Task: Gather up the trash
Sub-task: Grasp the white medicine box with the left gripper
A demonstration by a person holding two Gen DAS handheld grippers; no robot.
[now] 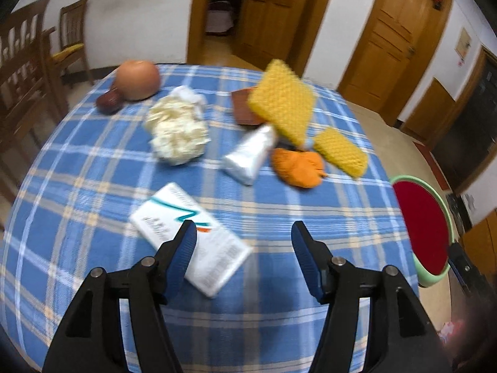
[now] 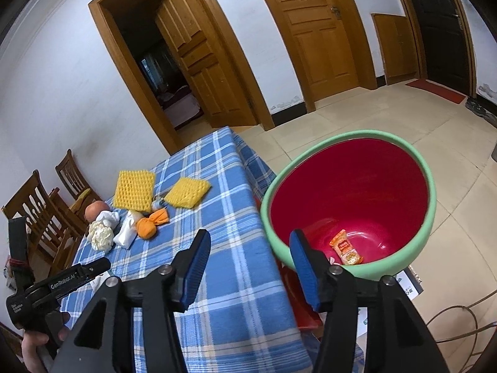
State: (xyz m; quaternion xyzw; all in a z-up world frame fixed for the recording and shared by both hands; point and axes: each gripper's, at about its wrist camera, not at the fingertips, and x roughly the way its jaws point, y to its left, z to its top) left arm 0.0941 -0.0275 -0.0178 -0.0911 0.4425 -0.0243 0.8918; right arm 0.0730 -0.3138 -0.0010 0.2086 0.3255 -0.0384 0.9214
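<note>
Risk: left gripper (image 1: 245, 242) is hovering unclenched and empty over the white box (image 1: 189, 239) lying flat on the tablecloth (image 1: 93, 161); pads may be skidding off. Right gripper (image 2: 248, 261), released, is facing the bin (image 2: 428, 214).

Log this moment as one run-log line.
left gripper: open, over white packet | right gripper: open, empty, at bin | bin: orange wrapper inside

Handheld grippers, black frames
Left gripper (image 1: 245, 230) and right gripper (image 2: 248, 239): ribbed blue pads, silver pivot screws, white "GenRobot.AI" lettering.
</note>
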